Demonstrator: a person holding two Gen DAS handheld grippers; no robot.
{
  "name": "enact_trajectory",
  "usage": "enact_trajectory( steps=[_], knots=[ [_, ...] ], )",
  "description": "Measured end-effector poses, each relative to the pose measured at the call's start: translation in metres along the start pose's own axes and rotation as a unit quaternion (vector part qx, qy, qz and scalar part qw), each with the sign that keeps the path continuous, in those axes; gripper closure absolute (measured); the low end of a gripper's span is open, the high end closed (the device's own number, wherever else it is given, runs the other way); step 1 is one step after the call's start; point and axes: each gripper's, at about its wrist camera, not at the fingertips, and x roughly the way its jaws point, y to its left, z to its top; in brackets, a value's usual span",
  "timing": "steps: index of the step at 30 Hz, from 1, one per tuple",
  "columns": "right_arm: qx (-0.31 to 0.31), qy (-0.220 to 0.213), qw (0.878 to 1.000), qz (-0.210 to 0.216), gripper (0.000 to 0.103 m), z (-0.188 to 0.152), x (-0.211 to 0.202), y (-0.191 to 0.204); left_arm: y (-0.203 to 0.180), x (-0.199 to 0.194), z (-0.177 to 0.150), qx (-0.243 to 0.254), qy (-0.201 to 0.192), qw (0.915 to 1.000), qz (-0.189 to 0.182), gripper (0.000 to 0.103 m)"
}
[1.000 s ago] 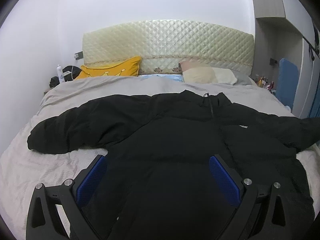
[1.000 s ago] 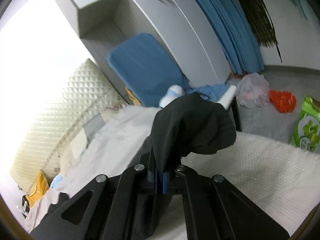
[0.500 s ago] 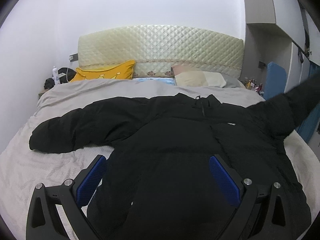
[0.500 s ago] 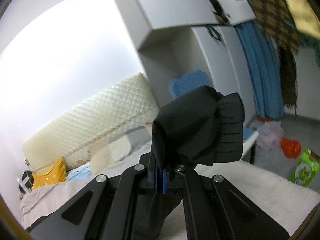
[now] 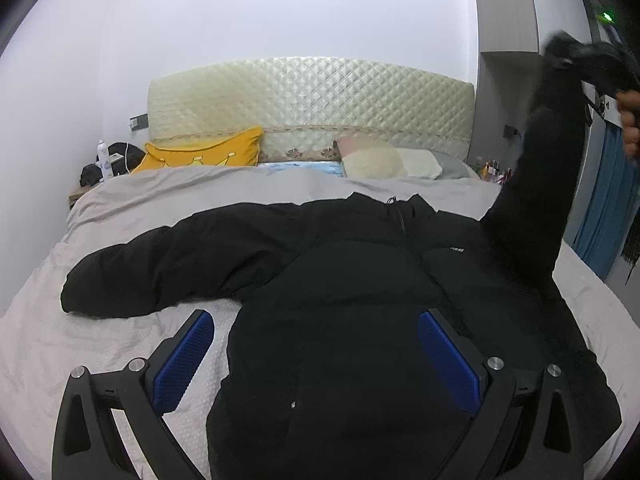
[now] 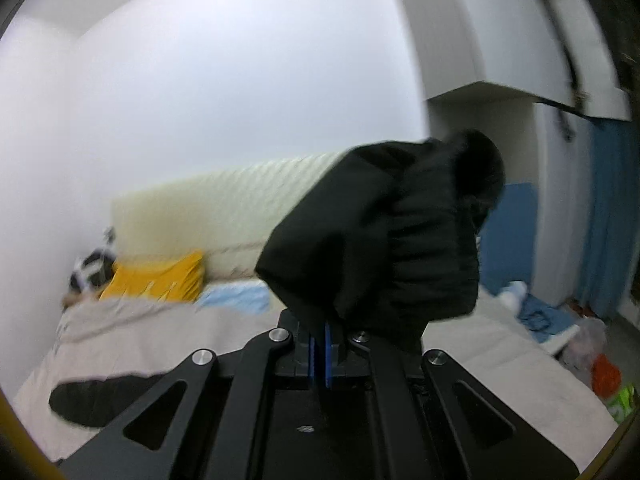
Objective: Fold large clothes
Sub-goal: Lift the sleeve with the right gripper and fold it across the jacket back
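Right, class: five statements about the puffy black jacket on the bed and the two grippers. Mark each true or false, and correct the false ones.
1. The puffy black jacket lies spread on the grey-covered bed. True.
2. The right gripper is shut on the jacket's sleeve cuff. True.
3. Both sleeves lie flat on the bed. False: only the picture-left sleeve lies flat; the other is lifted into the air.
4. The left gripper is clamped on the jacket's hem. False: its blue-padded jaws stand wide open, holding nothing.
5. A red pillow leans on the headboard. False: the pillow is yellow.
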Motion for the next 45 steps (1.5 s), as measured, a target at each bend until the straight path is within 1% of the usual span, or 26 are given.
enact_trajectory(
  steps=[1, 2, 5, 8, 11, 14, 15, 16, 17, 20, 24, 29, 33, 35, 36, 37, 40, 41, 42, 43, 45],
  knots=[
    [-0.003, 0.004, 1.000, 0.009, 0.100, -0.006, 0.006, 0.008, 0.002, 0.001, 0.000, -0.002, 0.004, 1.0000, -0.003, 0.000],
    [-0.005, 0.012, 1.000, 0.024, 0.100, -0.016, 0.017, 0.026, 0.004, 0.001, 0.000, -0.003, 0.006, 1.0000, -0.005, 0.000],
    [-0.009, 0.035, 0.998, 0.058, 0.100, -0.045, 0.043, 0.062, 0.012, 0.000, -0.001, -0.006, 0.003, 1.0000, -0.004, 0.000],
    [-0.020, 0.062, 0.994, 0.083, 0.100, -0.081, 0.067, 0.099, 0.023, 0.000, -0.001, -0.016, 0.002, 0.9999, -0.002, 0.000],
    [-0.022, 0.088, 0.991, 0.103, 0.100, -0.115, 0.085, 0.131, 0.038, 0.005, -0.001, -0.032, 0.012, 0.9994, -0.005, 0.000],
    [-0.030, 0.125, 0.985, 0.117, 0.100, -0.154, 0.111, 0.158, 0.057, 0.013, -0.003, -0.058, 0.021, 0.9981, 0.001, 0.000],
    [-0.038, 0.138, 0.982, 0.122, 0.100, -0.172, 0.121, 0.169, 0.062, 0.017, -0.003, -0.062, 0.025, 0.9978, 0.004, 0.000],
    [-0.041, 0.145, 0.981, 0.125, 0.100, -0.180, 0.121, 0.168, 0.064, 0.019, -0.005, -0.064, 0.027, 0.9976, 0.006, 0.000],
    [-0.044, 0.158, 0.978, 0.130, 0.100, -0.197, 0.129, 0.175, 0.068, 0.021, -0.006, -0.066, 0.030, 0.9974, 0.008, 0.000],
    [-0.045, 0.186, 0.972, 0.137, 0.100, -0.231, 0.146, 0.187, 0.074, 0.029, -0.009, -0.072, 0.040, 0.9966, 0.007, 0.000],
    [-0.018, 0.217, 0.966, 0.140, 0.100, -0.273, 0.163, 0.185, 0.074, 0.034, -0.012, -0.074, 0.046, 0.9962, 0.000, 0.000],
    [-0.010, 0.234, 0.963, 0.130, 0.100, -0.290, 0.182, 0.193, 0.071, 0.043, -0.016, -0.070, 0.053, 0.9962, 0.000, 0.000],
    [0.000, 0.240, 0.961, 0.137, 0.098, -0.285, 0.180, 0.191, 0.068, 0.053, -0.019, -0.067, 0.070, 0.9953, -0.001, 0.000],
    [0.001, 0.251, 0.957, 0.145, 0.093, -0.283, 0.178, 0.190, 0.067, 0.050, -0.019, -0.070, 0.066, 0.9953, -0.003, 0.000],
    [0.002, 0.257, 0.955, 0.150, 0.088, -0.283, 0.175, 0.189, 0.067, 0.044, -0.018, -0.073, 0.058, 0.9956, -0.004, 0.000],
    [0.004, 0.261, 0.953, 0.153, 0.085, -0.281, 0.172, 0.188, 0.067, 0.041, -0.016, -0.074, 0.052, 0.9959, -0.003, 0.000],
    [0.004, 0.265, 0.951, 0.160, 0.063, -0.276, 0.158, 0.186, 0.062, 0.034, -0.015, -0.068, 0.044, 0.9967, -0.001, 0.000],
    [0.003, 0.259, 0.952, 0.161, 0.051, -0.272, 0.151, 0.184, 0.060, 0.033, -0.016, -0.064, 0.046, 0.9969, -0.001, 0.000],
    [0.005, 0.252, 0.954, 0.165, 0.041, -0.269, 0.144, 0.182, 0.058, 0.032, -0.016, -0.061, 0.048, 0.9970, -0.001, 0.000],
    [0.008, 0.245, 0.955, 0.166, 0.038, -0.265, 0.137, 0.179, 0.056, 0.031, -0.017, -0.057, 0.050, 0.9971, -0.002, 0.000],
    [0.014, 0.233, 0.959, 0.162, 0.037, -0.257, 0.123, 0.170, 0.051, 0.027, -0.016, -0.053, 0.049, 0.9974, -0.003, 0.000]
  ],
)
